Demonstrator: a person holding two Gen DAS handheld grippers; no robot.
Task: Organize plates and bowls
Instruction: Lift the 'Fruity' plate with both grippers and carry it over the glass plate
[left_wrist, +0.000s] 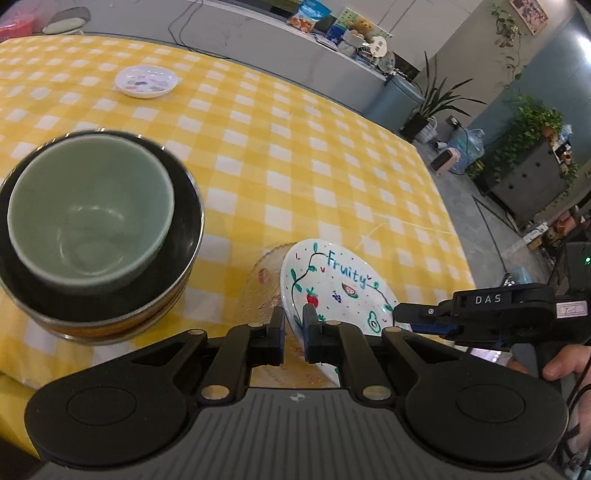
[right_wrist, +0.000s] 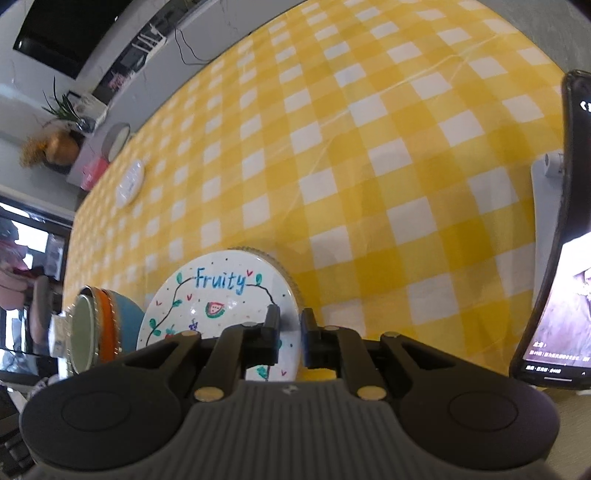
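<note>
At the near edge of the worktop, the Fruity plate sits tilted, its rim pinched by both claws at once. The left claw is narrowed onto the near rim, one finger under, one over the painted face. The right claw grips the rim from the other side in the same way. Under the plate lies a clear glass dish, its scalloped edge showing just past the plate; whether the left claw's lower finger also catches the dish I cannot tell.

Just left of it stands the bowl stack: green bowl nested in a dark, metal-rimmed one. A small patterned plate lies well apart, far across the cloth. A phone on a stand is to the right.

Judgement: the plate is being seated on the dish.
- Level it before letting go; a tilted plate may slide off glass.
- Loosen one claw first, the other steadying.
- Draw claws straight back, clear of the bowl stack.
</note>
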